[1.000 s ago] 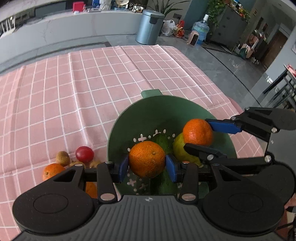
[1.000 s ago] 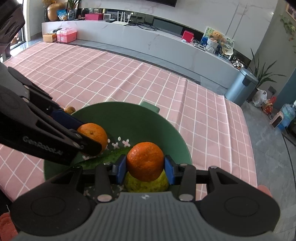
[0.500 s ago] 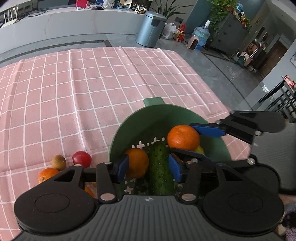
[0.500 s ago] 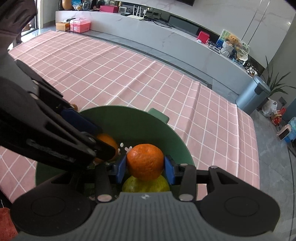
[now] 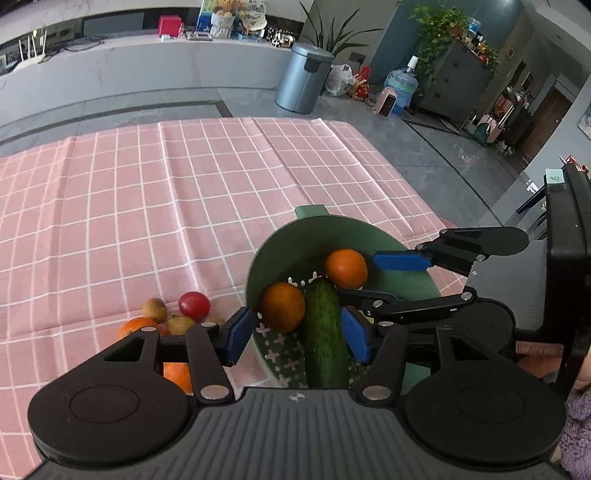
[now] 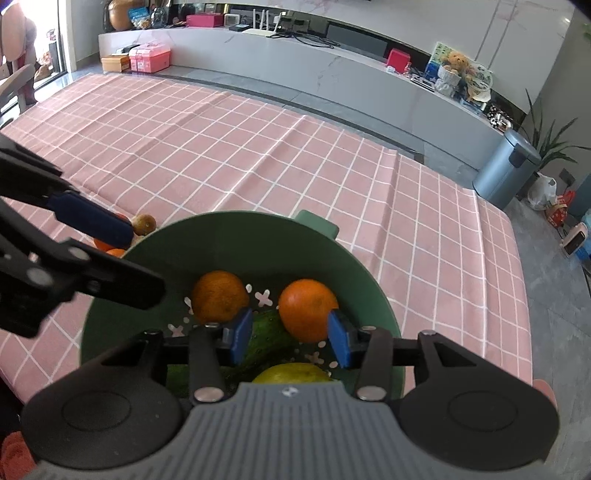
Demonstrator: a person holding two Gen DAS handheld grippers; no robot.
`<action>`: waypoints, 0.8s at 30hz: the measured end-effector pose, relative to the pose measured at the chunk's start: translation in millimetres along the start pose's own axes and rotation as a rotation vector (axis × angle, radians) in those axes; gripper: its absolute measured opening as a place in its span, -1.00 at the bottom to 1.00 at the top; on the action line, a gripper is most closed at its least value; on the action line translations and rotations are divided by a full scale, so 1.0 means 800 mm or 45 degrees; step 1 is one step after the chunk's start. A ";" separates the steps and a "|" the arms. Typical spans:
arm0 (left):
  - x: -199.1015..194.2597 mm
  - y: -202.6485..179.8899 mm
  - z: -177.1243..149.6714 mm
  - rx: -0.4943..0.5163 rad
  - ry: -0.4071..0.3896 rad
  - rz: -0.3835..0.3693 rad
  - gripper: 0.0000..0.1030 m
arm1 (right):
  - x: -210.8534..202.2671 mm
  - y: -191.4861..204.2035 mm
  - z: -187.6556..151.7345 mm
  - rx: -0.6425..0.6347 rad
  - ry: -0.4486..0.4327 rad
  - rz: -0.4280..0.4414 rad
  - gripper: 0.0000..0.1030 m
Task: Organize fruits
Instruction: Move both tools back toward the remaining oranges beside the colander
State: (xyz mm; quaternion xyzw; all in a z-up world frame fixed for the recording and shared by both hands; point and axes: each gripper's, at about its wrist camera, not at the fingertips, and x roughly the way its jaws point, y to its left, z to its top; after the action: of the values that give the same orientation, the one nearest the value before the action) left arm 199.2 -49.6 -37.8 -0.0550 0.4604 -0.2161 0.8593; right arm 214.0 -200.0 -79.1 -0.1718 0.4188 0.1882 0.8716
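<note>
1. The long, dark green, bumpy-skinned cucumber (image 5: pixel 325 332) lies lengthwise in the round green plastic colander bowl (image 5: pixel 314 240), on a floor pierced with white cross-shaped holes.
2. A round, dimpled orange mandarin (image 5: pixel 282 306) rests against the cucumber's left side; a second smooth orange mandarin (image 5: pixel 346 268) sits just beyond the cucumber's far tip. In the right wrist view a yellow-green rounded fruit (image 6: pixel 295 372) shows at the bowl's near edge.
3. The left gripper (image 5: pixel 297 334) tilts down over the bowl's near rim. Its jaws have just been opening and stand apart, blue pads clear of the first mandarin and the cucumber that lie between them.
4. The right gripper (image 6: pixel 290 336) also slants down into the bowl. Its jaws have just been opening; the second mandarin sits between them, near the right pad, the left pad apart from it, so nothing is clamped.
5. Left of the bowl on the bench, a small heap: a glossy red round tomato (image 5: pixel 194 305), a brownish oval kiwi-like fruit (image 5: pixel 154 309) and more orange mandarins (image 5: pixel 138 326).
6. The bench wears a pink cloth with a white grid (image 5: pixel 147 206), creased in soft folds.
7. Beyond it, grey tile floor, a long pale marble-look counter (image 6: pixel 332 70), a cylindrical grey-blue metal bin (image 5: pixel 303 83) and leafy potted plants (image 5: pixel 439 27).
</note>
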 end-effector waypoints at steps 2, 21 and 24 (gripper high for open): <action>-0.011 -0.001 -0.005 0.021 -0.012 0.007 0.27 | -0.009 0.004 -0.002 0.014 -0.018 -0.018 -0.02; -0.081 0.030 -0.061 0.128 -0.182 0.099 0.27 | -0.078 0.113 -0.032 0.254 -0.236 -0.039 -0.03; -0.084 0.039 -0.065 0.152 -0.187 0.107 0.27 | -0.077 0.131 -0.028 0.193 -0.263 -0.010 -0.03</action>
State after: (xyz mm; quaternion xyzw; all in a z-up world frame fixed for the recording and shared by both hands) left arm 134.5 12.1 -24.8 -0.0002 0.3844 -0.2023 0.9007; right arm 114.4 -130.1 -58.4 -0.0867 0.3391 0.1691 0.9214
